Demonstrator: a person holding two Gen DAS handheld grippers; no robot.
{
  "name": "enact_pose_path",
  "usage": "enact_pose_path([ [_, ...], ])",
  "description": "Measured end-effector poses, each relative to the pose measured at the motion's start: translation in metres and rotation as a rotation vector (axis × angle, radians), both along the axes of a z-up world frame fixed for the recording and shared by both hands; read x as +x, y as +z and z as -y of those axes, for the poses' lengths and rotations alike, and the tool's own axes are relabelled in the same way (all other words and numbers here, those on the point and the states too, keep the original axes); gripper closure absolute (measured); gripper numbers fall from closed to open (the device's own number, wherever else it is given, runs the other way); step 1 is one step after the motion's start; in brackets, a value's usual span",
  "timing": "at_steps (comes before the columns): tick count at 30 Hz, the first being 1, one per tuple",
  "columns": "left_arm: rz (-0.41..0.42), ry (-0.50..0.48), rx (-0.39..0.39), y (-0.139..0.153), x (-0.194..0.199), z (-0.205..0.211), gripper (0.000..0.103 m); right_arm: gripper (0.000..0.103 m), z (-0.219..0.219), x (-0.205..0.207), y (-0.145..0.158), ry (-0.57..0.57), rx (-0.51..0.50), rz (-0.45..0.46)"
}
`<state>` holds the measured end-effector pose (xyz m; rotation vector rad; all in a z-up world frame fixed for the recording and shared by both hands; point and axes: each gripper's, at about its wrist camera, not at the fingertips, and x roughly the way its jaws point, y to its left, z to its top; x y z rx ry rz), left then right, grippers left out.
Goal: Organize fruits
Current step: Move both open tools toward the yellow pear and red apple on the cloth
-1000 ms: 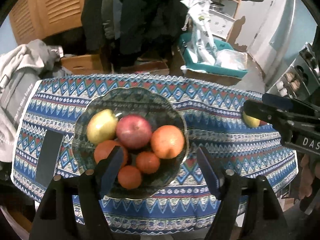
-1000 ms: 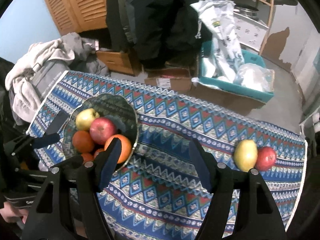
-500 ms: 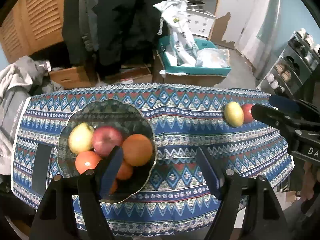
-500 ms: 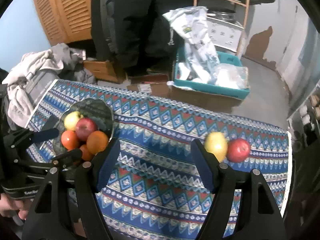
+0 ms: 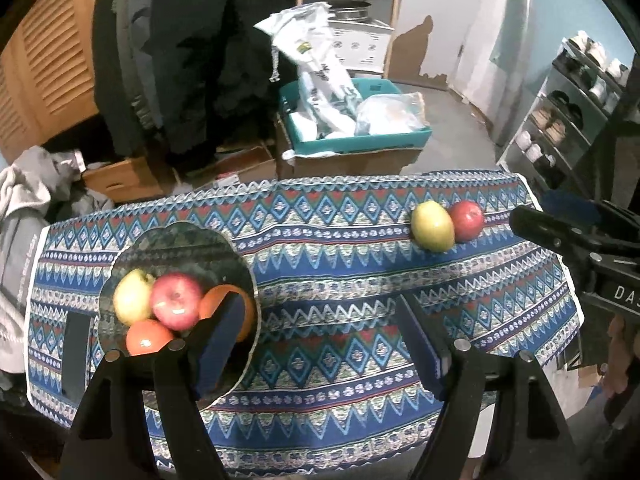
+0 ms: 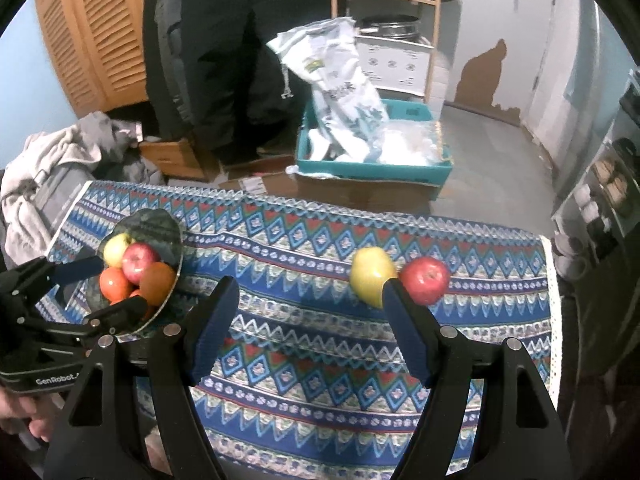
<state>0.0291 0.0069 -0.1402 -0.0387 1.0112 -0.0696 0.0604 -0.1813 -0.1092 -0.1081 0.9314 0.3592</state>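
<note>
A dark glass plate on the left of the table holds a yellow apple, a red apple and several oranges. A loose yellow apple and a loose red apple lie side by side at the table's right. My left gripper is open and empty, above the table's middle, right of the plate. My right gripper is open and empty, its right finger just in front of the loose yellow apple and loose red apple. The plate shows at the left.
A patterned blue cloth covers the table. A dark phone lies left of the plate. Behind the table are a teal box with bags, cardboard boxes, hanging clothes and a shelf unit at the right.
Both grippers have swung to the right, away from the plate. The loose yellow and red apples have come further into both views. Both stay open.
</note>
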Motion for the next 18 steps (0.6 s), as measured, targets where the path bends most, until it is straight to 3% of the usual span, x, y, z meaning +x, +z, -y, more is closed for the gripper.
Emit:
enact_pose_path([
  [18,-0.015,-0.084,-0.004,0.006,0.019,0.069,0.022,0.024,0.082,-0.002,0.005,-0.129,0.015,0.018],
])
